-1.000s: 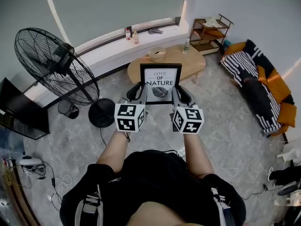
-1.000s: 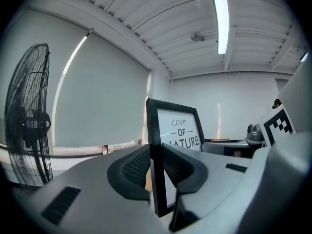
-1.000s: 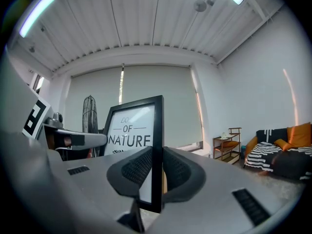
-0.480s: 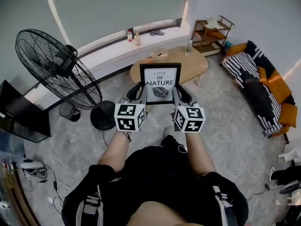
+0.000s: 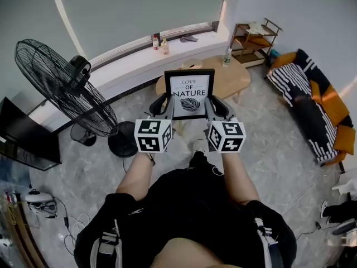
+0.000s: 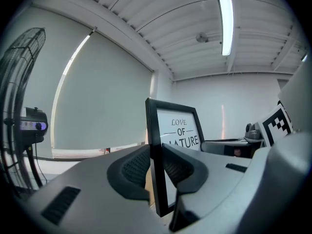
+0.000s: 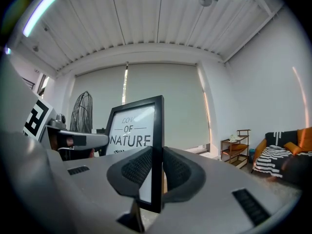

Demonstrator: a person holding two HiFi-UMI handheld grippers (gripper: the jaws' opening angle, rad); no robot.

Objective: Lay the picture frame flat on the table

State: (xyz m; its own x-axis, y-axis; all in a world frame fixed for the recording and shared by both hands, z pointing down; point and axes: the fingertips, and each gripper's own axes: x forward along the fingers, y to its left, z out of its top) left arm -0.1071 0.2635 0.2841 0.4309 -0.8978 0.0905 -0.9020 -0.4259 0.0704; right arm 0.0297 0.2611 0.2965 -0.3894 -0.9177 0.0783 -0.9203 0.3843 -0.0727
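Picture frame (image 5: 189, 94) is closer to the desk (image 5: 237, 78) than 1 s ago, but not on it yet. It's up in the air, upright. Its face looks back at the person. Left claw (image 5: 168, 106) pinches its left edge, right claw (image 5: 210, 106) its right edge. Desk is just ahead & lower, same reach for both.

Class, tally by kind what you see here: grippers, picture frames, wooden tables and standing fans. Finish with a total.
2 grippers: left gripper, right gripper
1 picture frame
1 table
1 fan
Total: 5
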